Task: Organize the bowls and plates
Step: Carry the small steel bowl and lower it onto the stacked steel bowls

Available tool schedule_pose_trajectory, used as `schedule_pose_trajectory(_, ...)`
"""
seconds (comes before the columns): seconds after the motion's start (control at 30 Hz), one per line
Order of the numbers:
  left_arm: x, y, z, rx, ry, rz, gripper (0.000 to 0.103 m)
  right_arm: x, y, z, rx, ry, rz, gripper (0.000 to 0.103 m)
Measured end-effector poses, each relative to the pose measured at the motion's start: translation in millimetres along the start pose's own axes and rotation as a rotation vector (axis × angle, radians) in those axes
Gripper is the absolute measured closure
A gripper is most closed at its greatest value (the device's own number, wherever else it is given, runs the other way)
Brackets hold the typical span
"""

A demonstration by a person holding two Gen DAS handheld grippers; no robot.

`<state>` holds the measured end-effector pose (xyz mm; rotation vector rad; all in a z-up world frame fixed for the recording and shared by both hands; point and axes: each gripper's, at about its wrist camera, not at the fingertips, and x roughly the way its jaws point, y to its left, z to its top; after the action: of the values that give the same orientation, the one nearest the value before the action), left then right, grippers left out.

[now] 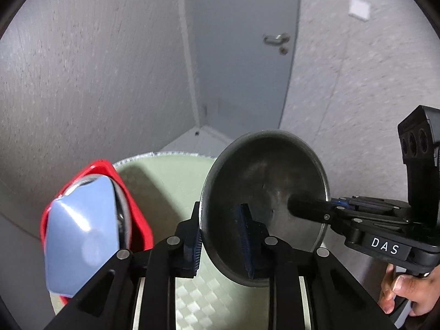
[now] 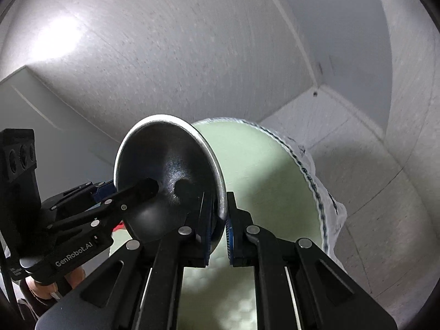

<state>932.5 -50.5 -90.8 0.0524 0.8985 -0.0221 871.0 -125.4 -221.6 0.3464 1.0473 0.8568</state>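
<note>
Two tools grip one steel bowl (image 1: 264,203) at once. The left tool (image 1: 220,244) has its fingers closed over the near rim, one pad inside and one outside. The right tool (image 2: 218,231) pinches the rim on the opposite side in the same way; in the left view it (image 1: 310,209) reaches in from the right with a finger lying inside the bowl, and in the right view the left tool (image 2: 143,189) does likewise from the left. The bowl is tipped nearly on edge and held in the air above the desk (image 1: 165,192), which is covered with a pale green checked cloth. It touches nothing but the pads.

Left of the bowl, in the left view, a red rack (image 1: 137,220) stands on the desk with a blue plate (image 1: 82,233) set upright in it; a metal rim shows just behind the plate, though what it belongs to is hard to tell.

By my reading the job is partly done: at least one plate is already in the rack, and the bowl is not yet placed. Whether more dishes wait elsewhere cannot be told. A grey door (image 1: 247,55) and textured walls fill the background.
</note>
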Motion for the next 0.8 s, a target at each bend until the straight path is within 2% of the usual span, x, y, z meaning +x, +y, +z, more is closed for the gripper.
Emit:
schedule_pose_trajectory(0.1, -37.7, 3.5, -19.4, 0.02, -0.05, -0.037, 0.082, -35.5, 29.4, -15.1, -0.023, -0.055, -0.028, 0.095)
schedule_pose_trajectory(0.27, -84.6, 18.4, -61.9, 0.054, -0.096, -0.095, 0.08, -70.9, 74.7, -46.3, -0.04, -0.119, -0.076, 0.095)
schedule_pose_trajectory(0.4, -111.3, 30.9, -100.0, 0.073, -0.089, -0.149, 0.08, -79.9, 96.4, -81.3, -0.019, -0.142, -0.102, 0.095)
schedule_pose_trajectory(0.57, -128.6, 54.1, -129.3, 0.087, -0.066, -0.196, 0.08, -89.7, 112.8, -124.4, 0.02, -0.138, -0.135, 0.095)
schedule_pose_trajectory(0.8, -138.7, 81.3, -148.3, 0.086, -0.021, -0.233, 0.08, -82.9, 120.4, -156.7, 0.056, -0.106, -0.187, 0.095)
